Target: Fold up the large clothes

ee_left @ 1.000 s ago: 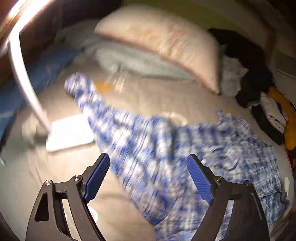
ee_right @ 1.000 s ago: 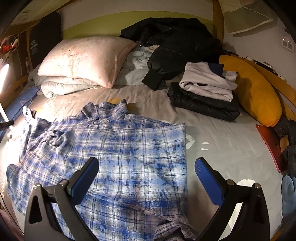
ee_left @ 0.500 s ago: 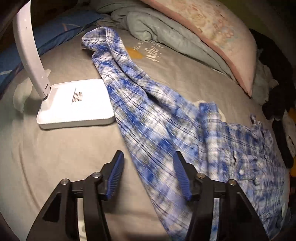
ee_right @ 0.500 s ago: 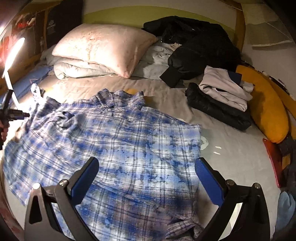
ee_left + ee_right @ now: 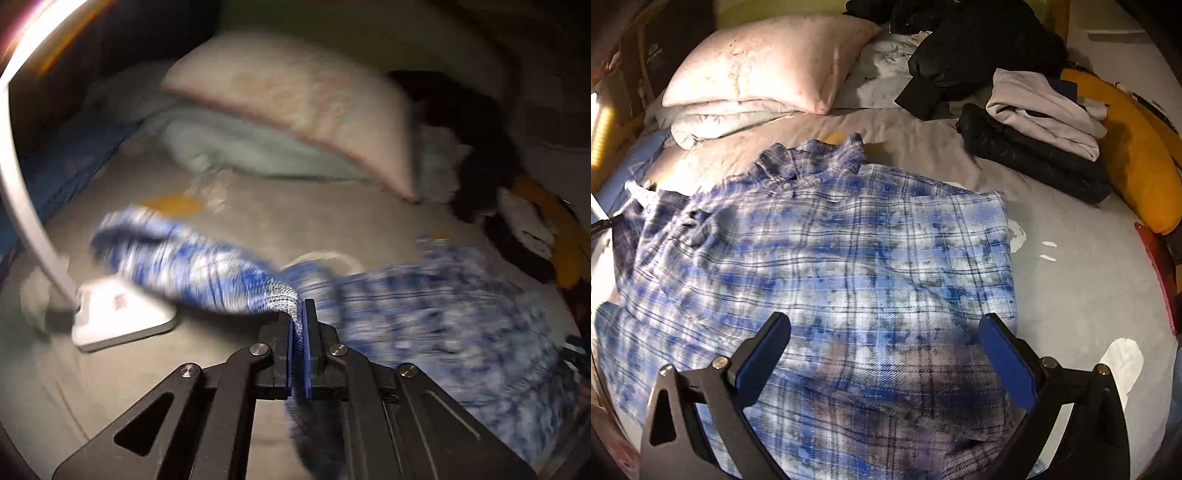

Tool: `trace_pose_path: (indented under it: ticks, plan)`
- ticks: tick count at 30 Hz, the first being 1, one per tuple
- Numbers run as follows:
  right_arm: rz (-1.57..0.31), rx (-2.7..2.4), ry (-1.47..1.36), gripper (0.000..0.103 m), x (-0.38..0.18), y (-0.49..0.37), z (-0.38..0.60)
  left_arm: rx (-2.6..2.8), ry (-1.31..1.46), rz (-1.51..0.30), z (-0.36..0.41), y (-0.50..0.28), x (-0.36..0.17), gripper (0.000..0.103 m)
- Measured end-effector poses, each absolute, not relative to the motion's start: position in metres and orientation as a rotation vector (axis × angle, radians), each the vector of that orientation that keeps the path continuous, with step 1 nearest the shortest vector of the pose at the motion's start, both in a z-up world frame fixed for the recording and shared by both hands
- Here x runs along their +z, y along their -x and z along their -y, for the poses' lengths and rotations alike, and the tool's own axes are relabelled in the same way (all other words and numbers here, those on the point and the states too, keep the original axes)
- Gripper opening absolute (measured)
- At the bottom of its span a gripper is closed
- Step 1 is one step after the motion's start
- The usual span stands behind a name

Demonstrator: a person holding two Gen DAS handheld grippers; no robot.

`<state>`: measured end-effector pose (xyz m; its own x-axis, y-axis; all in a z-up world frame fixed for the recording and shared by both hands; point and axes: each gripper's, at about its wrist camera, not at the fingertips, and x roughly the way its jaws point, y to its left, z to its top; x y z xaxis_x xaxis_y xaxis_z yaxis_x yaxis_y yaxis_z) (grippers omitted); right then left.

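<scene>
A blue and white plaid shirt (image 5: 827, 266) lies spread on the grey bed sheet (image 5: 1071, 266), collar toward the pillows. My left gripper (image 5: 298, 325) is shut on the shirt's left sleeve (image 5: 192, 266) and holds it lifted off the bed; this view is blurred by motion. The shirt's body shows to the right in the left wrist view (image 5: 443, 317). My right gripper (image 5: 884, 354) is open and empty, hovering over the lower part of the shirt.
A white desk lamp (image 5: 118, 317) stands on the bed at the left, by the lifted sleeve. A pink pillow (image 5: 768, 62) and folded quilt (image 5: 716, 122) lie at the head. Black jackets (image 5: 979, 48), folded clothes (image 5: 1041, 110) and a yellow cushion (image 5: 1137, 155) lie at the right.
My left gripper has closed on the sleeve and lifted it off the bed, pulling away from the lamp. My right gripper stays open and has come in a little closer over the shirt.
</scene>
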<state>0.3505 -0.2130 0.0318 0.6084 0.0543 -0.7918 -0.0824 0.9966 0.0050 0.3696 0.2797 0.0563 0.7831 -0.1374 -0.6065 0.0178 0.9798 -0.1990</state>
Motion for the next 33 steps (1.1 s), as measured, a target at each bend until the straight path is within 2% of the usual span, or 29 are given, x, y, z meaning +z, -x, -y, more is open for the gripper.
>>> trace_pose_path:
  ticks: [4, 9, 11, 13, 21, 24, 29, 33]
  plan:
    - [-0.900, 0.063, 0.047, 0.102, 0.033, -0.348, 0.216, -0.281, 0.046, -0.605, -0.187, -0.335, 0.089, 0.003]
    - [-0.902, 0.061, -0.003, 0.102, 0.039, -0.345, 0.228, -0.358, -0.046, -0.714, -0.103, -0.332, 0.066, 0.006]
    - [-0.893, 0.056, -0.010, 0.102, 0.043, -0.343, 0.231, -0.354, -0.059, -0.755, -0.093, -0.331, 0.056, 0.020]
    - [-0.885, 0.054, -0.008, 0.102, 0.045, -0.341, 0.232, -0.352, -0.050, -0.740, -0.095, -0.325, 0.059, 0.041]
    - [-0.864, 0.066, -0.021, 0.102, 0.054, -0.332, 0.238, -0.130, 0.116, -0.594, -0.177, -0.334, 0.094, 0.077]
    - [-0.869, 0.073, -0.020, 0.102, 0.054, -0.331, 0.239, -0.044, 0.134, -0.583, -0.210, -0.340, 0.094, 0.078]
    - [-0.871, 0.070, -0.009, 0.102, 0.051, -0.332, 0.241, -0.138, 0.114, -0.824, -0.245, -0.364, 0.052, 0.081]
    - [-0.880, 0.061, -0.020, 0.102, 0.049, -0.333, 0.242, -0.086, -0.047, -0.845, -0.251, -0.361, 0.034, 0.081]
